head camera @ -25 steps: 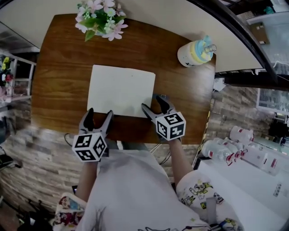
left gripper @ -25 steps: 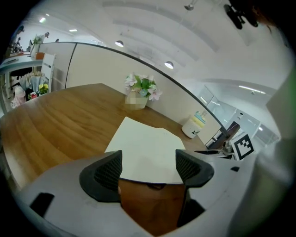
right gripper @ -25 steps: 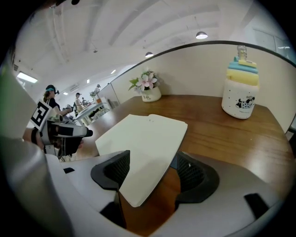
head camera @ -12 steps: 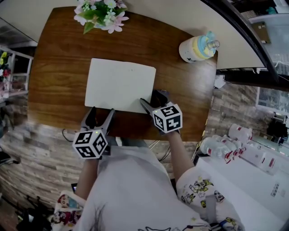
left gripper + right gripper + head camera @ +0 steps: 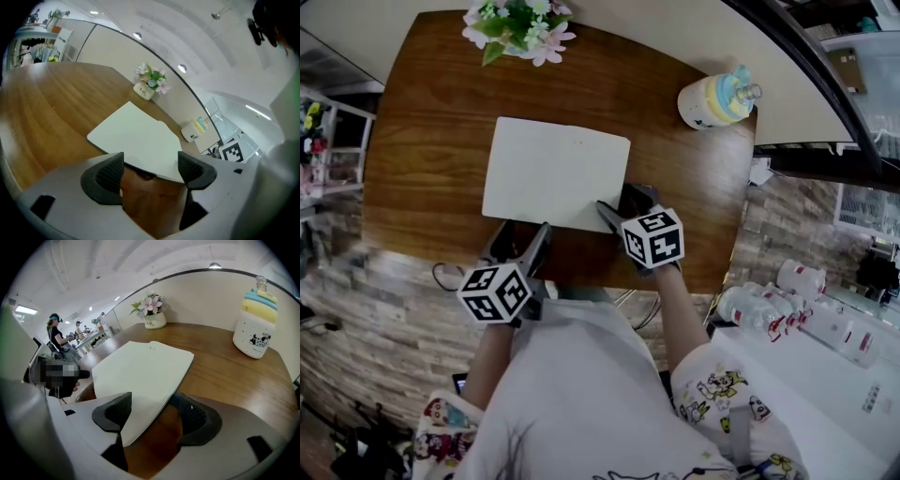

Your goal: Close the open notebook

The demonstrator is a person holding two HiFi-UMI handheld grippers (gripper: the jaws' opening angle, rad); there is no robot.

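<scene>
The notebook (image 5: 555, 173) lies flat on the brown table (image 5: 422, 141) with a white surface facing up. My right gripper (image 5: 619, 202) is open at its near right corner. In the right gripper view the notebook's (image 5: 145, 366) edge runs between the two spread jaws of that gripper (image 5: 152, 411). My left gripper (image 5: 523, 234) is open just short of the near edge, left of centre. In the left gripper view the notebook (image 5: 138, 136) lies just beyond the open gripper (image 5: 152, 168), with bare wood between the jaws.
A pot of pink flowers (image 5: 520, 23) stands at the table's far edge. A pastel bottle-shaped container (image 5: 717, 98) stands at the far right corner. The table's near edge is right under both grippers. People stand far off in the right gripper view.
My left gripper has shifted a little right and closer to the notebook's near edge. The right gripper stays at the near right corner. The notebook has not moved.
</scene>
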